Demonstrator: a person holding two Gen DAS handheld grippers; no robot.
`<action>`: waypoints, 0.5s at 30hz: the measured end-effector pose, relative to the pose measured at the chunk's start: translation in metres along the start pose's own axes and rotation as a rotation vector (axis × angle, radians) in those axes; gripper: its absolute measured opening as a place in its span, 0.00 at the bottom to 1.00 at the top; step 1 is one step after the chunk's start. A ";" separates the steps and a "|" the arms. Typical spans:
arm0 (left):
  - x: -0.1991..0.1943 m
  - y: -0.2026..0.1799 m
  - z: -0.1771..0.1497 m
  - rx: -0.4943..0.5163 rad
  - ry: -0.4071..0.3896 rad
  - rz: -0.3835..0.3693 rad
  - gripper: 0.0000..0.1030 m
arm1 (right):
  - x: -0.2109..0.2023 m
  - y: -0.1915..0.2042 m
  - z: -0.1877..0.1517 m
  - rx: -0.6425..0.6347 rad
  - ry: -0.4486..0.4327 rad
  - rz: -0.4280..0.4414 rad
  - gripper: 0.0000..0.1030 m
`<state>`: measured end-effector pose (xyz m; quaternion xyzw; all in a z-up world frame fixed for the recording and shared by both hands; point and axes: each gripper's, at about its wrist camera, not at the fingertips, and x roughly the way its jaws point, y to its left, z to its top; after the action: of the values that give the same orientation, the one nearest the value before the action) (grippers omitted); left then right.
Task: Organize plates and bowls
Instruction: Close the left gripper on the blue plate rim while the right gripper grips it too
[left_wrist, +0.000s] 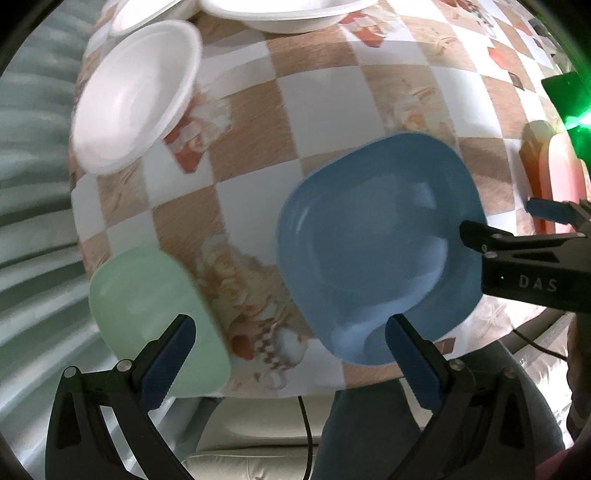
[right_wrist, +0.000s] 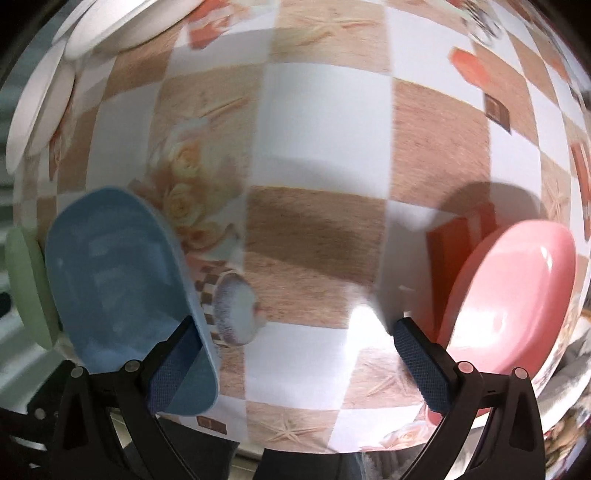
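Observation:
A blue square plate (left_wrist: 376, 251) lies on the checked tablecloth (left_wrist: 251, 122), with a pale green plate (left_wrist: 155, 317) at the near left corner. My left gripper (left_wrist: 291, 354) is open above the near edge between these two, holding nothing. A pink plate (right_wrist: 509, 302) lies to the right. My right gripper (right_wrist: 299, 365) is open over bare cloth between the blue plate (right_wrist: 118, 280) and the pink one; its left finger overlaps the blue rim in the picture. The left wrist view shows the right gripper (left_wrist: 509, 221) beside the blue plate's right edge.
A white bowl (left_wrist: 136, 96) sits at the far left, with more white dishes (left_wrist: 280, 14) behind it along the back. The table's near edge (left_wrist: 280, 393) runs just under my left gripper. A person's legs (left_wrist: 369, 424) and a cable are below it.

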<state>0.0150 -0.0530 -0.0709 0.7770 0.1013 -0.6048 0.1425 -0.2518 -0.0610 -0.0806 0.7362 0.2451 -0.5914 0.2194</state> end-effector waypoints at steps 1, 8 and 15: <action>0.001 -0.003 0.002 0.002 -0.004 -0.002 1.00 | -0.001 -0.005 0.000 0.013 0.002 0.002 1.00; 0.005 -0.009 0.010 -0.009 -0.023 -0.034 1.00 | -0.004 -0.025 -0.005 0.112 0.000 -0.021 1.00; 0.019 -0.006 0.010 -0.093 -0.014 -0.104 1.00 | -0.004 -0.033 -0.008 0.133 0.011 0.011 1.00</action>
<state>0.0084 -0.0507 -0.0923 0.7588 0.1686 -0.6116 0.1475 -0.2668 -0.0301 -0.0766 0.7539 0.2024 -0.6010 0.1718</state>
